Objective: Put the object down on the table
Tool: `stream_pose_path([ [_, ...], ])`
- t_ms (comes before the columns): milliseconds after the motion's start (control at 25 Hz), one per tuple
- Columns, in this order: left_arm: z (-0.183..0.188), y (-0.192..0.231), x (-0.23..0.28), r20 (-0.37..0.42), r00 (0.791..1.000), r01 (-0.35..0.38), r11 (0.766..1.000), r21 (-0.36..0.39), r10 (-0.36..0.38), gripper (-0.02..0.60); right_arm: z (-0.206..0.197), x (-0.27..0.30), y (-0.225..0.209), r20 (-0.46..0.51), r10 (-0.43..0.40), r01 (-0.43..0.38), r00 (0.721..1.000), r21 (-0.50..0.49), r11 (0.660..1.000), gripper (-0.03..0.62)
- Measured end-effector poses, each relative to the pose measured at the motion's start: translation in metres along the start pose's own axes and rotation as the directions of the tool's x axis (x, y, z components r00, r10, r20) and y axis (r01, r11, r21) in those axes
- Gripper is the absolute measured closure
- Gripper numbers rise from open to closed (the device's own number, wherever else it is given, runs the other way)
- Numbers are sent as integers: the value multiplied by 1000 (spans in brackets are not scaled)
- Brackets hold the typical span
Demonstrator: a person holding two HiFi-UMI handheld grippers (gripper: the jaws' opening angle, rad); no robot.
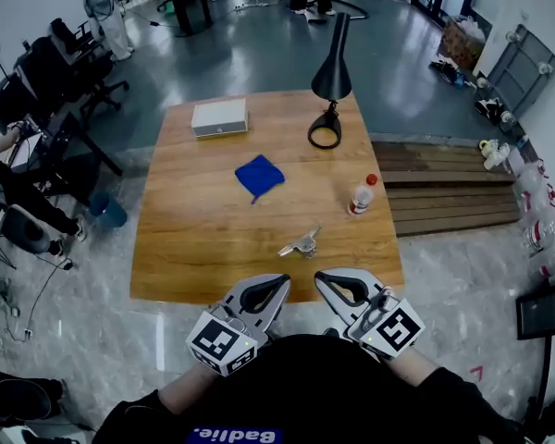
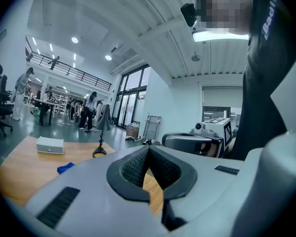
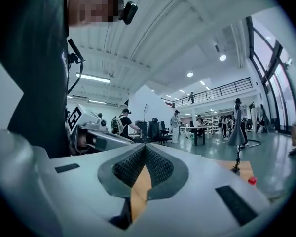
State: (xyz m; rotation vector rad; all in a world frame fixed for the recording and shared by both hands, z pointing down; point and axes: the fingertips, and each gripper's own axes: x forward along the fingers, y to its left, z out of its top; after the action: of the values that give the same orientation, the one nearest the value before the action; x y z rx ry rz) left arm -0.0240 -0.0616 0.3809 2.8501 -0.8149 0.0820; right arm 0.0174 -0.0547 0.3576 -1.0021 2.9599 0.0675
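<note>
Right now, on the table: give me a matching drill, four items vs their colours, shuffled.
Items:
1. box
2. lamp
3. cloth
4. bottle cap

Colours:
A. blue
B. red
C. white
D. black

Pairs: 1-C, 2-D, 3-A, 4-B
</note>
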Motion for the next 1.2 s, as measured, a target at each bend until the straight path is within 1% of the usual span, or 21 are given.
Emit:
stream_pose_path([
  [160,-2,-12,3,-7,1000,18,999,32,-17,574,-7,-5,3,-31,15,-13,999,50,999,589],
  [240,-4,-16,5,-10,1000,19,999,37,-18,574,-9,-6,4,-36,24,-21,999,62,998,589],
  [360,-1,-19,5,-10,1000,13,999,45,-13,574,-8,-5,5,-33,33,-31,999,62,998,589],
  [520,-6,-19,4,-22,1000,12,998,66,-10,574,-9,-7,2,-29,27,-25,999,65,998,589],
  [680,-3,-19,6,-18,1000,0,998,57,1,574,-10,-7,-3,-32,16,-13,999,69,998,589],
  [800,-7,-18,8,-29,1000,5,997,83,-3,574,-9,-5,-5,-30,14,-12,999,67,998,589],
  [1200,-15,-14,11,-46,999,-1,997,80,5,574,-18,-5,-11,-47,5,-2,999,79,997,589],
])
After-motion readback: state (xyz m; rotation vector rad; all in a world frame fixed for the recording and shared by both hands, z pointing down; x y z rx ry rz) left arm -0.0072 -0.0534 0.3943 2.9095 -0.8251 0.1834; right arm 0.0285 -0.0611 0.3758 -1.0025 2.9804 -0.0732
